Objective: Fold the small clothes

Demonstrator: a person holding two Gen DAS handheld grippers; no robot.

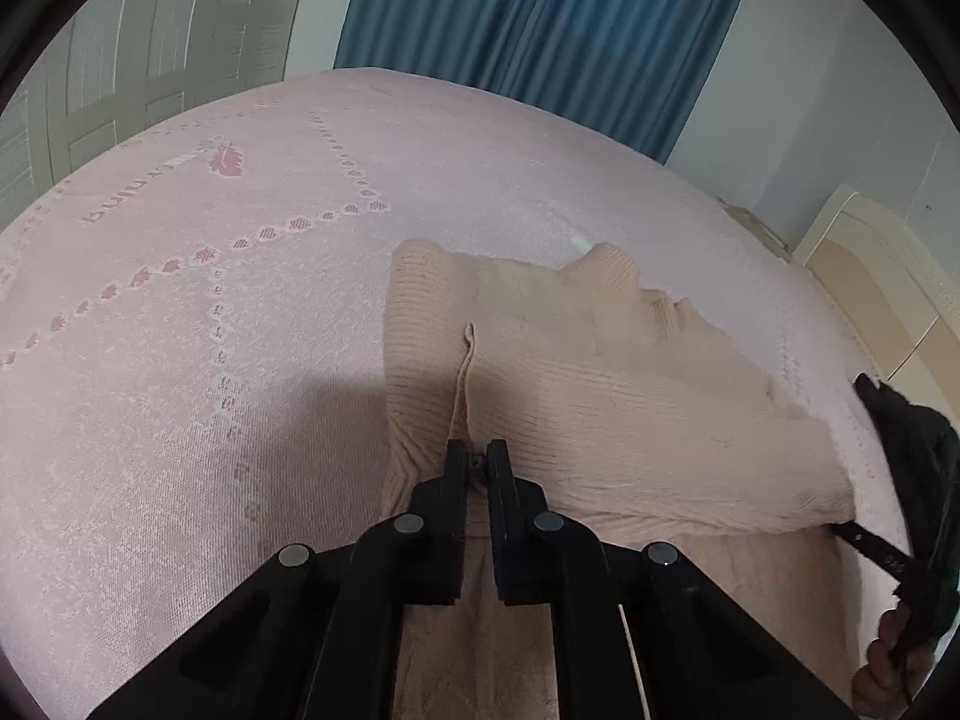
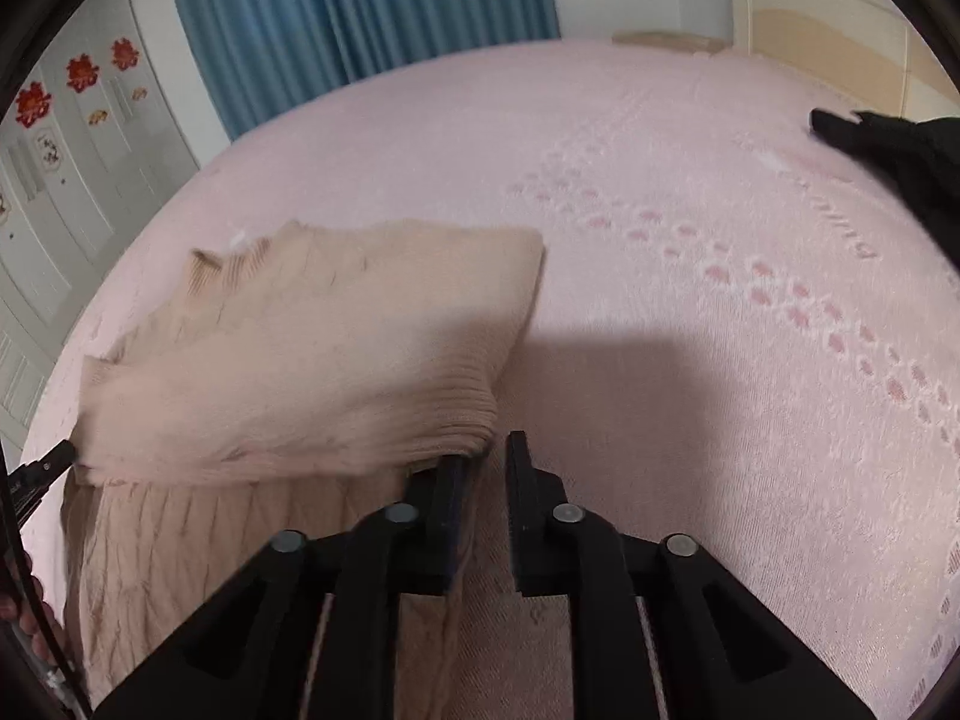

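A beige ribbed knit sweater [image 1: 588, 396] lies on the pink bedspread [image 1: 180, 360], its top part folded back over the lower part. My left gripper [image 1: 478, 468] is shut on the folded edge of the sweater at its left corner. In the right wrist view the sweater [image 2: 312, 348] lies to the left. My right gripper [image 2: 487, 462] has its jaws slightly apart at the sweater's right folded corner; the left finger [image 2: 447, 480] touches the cloth and the gap between the jaws looks empty.
A black garment [image 2: 900, 156] lies at the bed's right side, also in the left wrist view [image 1: 918, 468]. Blue curtains [image 1: 540, 18] and white wardrobe doors [image 2: 72, 180] stand beyond the bed. A cream headboard [image 2: 840, 24] is at the far right.
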